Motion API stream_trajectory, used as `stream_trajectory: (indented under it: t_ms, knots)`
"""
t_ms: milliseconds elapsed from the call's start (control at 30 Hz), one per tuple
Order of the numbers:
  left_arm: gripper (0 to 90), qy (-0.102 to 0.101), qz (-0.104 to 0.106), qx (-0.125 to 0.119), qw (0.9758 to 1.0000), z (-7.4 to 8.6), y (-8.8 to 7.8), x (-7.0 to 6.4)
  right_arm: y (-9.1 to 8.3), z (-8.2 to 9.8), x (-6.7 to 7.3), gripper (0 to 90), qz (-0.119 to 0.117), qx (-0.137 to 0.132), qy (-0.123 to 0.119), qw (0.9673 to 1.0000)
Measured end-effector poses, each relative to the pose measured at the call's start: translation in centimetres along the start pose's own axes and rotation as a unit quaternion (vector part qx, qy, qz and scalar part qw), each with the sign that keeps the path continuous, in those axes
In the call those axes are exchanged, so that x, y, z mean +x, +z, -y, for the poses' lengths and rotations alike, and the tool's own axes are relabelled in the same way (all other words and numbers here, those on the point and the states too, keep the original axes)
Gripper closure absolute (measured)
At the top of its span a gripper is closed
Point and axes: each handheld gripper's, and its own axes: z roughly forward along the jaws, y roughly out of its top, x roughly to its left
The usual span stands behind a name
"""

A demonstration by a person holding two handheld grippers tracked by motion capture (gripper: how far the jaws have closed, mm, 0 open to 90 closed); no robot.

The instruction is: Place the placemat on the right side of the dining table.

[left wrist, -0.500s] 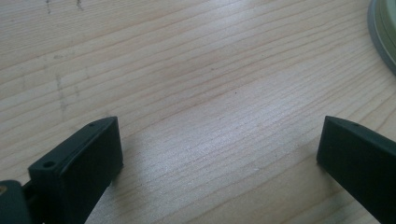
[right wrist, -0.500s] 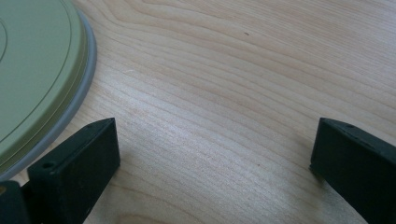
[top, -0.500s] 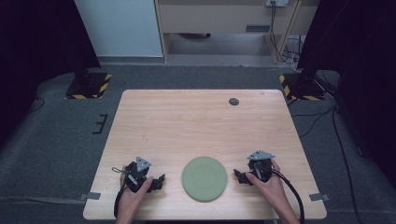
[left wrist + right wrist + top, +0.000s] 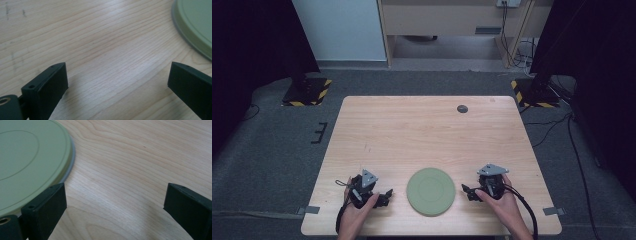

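Observation:
A round pale green plate (image 4: pixel 430 191) lies upside down on the wooden table (image 4: pixel 422 135) near its front edge; its rim shows in the left gripper view (image 4: pixel 195 27) and in the right gripper view (image 4: pixel 32 160). My left gripper (image 4: pixel 384 195) rests on the table just left of the plate, open, with bare wood between its jaws (image 4: pixel 117 85). My right gripper (image 4: pixel 468 191) rests just right of the plate, also open with nothing between its jaws (image 4: pixel 115 205). A hand holds each gripper from the bottom edge.
A small dark round disc (image 4: pixel 462 108) lies near the table's far edge. Around the table is grey carpet, with black stands on yellow-black striped bases (image 4: pixel 307 92) at the back left and back right and cables (image 4: pixel 572 135) on the floor at the right.

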Motion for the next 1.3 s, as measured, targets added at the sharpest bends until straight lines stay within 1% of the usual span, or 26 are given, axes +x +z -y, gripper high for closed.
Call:
stream_trajectory:
  t_ms: [67,100,133,167,233,333,367,433,667,700,767,933,1000,1167,1200,1300]
  knots:
    - [2.3,0.003,0.006,-0.006,1.0000,-0.2,-0.1,-0.4,-0.2,-0.1,0.4,4.6,-0.006,0.000,-0.010,0.9999]
    - [2.3,0.003,0.006,-0.006,1.0000,-0.2,-0.1,-0.4,-0.2,-0.1,0.4,4.6,-0.006,0.000,-0.010,0.9999]
    - [2.2,0.007,0.012,-0.011,0.9998,-0.4,-0.3,-0.7,-0.3,-0.1,0.8,4.8,-0.007,0.001,-0.021,0.9998]
    - [2.1,0.009,0.015,-0.013,0.9998,-0.4,-0.3,-0.8,-0.3,-0.2,1.0,4.8,-0.008,0.000,-0.026,0.9996]
    - [2.1,0.014,0.020,-0.014,0.9996,-0.5,-0.2,-1.1,-0.3,-0.2,1.3,4.9,-0.010,0.000,-0.031,0.9995]
    - [2.2,0.016,0.020,-0.015,0.9996,-0.5,-0.2,-1.3,-0.2,-0.3,1.6,4.9,-0.014,-0.001,-0.034,0.9993]
    - [2.2,0.018,0.020,-0.014,0.9995,-0.6,0.0,-1.7,-0.1,-0.3,1.9,4.9,-0.016,0.004,-0.041,0.9990]
    - [2.5,0.019,0.020,-0.012,0.9995,-0.6,0.0,-1.9,0.0,-0.3,2.2,4.9,-0.018,0.005,-0.045,0.9988]
    - [2.5,0.035,0.030,-0.011,0.9989,-0.8,0.1,-2.8,0.0,-0.3,2.7,5.0,-0.023,0.005,-0.049,0.9985]
    - [2.4,0.035,0.030,-0.011,0.9989,-0.8,0.1,-2.8,0.0,-0.3,2.7,5.0,-0.024,0.005,-0.051,0.9984]
    - [2.5,0.035,0.032,-0.015,0.9988,-0.9,0.2,-3.2,0.1,-0.4,2.8,5.1,-0.023,0.007,-0.055,0.9982]
    - [2.5,0.043,0.036,-0.018,0.9983,-1.0,0.3,-3.8,0.1,-0.4,2.9,5.4,-0.024,0.008,-0.055,0.9982]
    - [2.5,0.050,0.037,-0.013,0.9980,-1.1,0.5,-4.2,0.1,-0.3,3.0,5.6,-0.025,0.010,-0.057,0.9980]
    - [2.6,0.054,0.036,-0.011,0.9978,-1.1,0.9,-4.9,0.3,-0.3,3.1,5.8,-0.025,0.011,-0.058,0.9979]
    - [2.4,0.057,0.033,-0.011,0.9978,-1.1,1.0,-5.0,0.3,-0.3,3.2,5.9,-0.025,0.012,-0.060,0.9978]
    - [2.0,0.052,0.033,-0.011,0.9981,-1.1,1.0,-5.0,0.3,-0.3,3.2,5.3,-0.024,0.013,-0.060,0.9978]
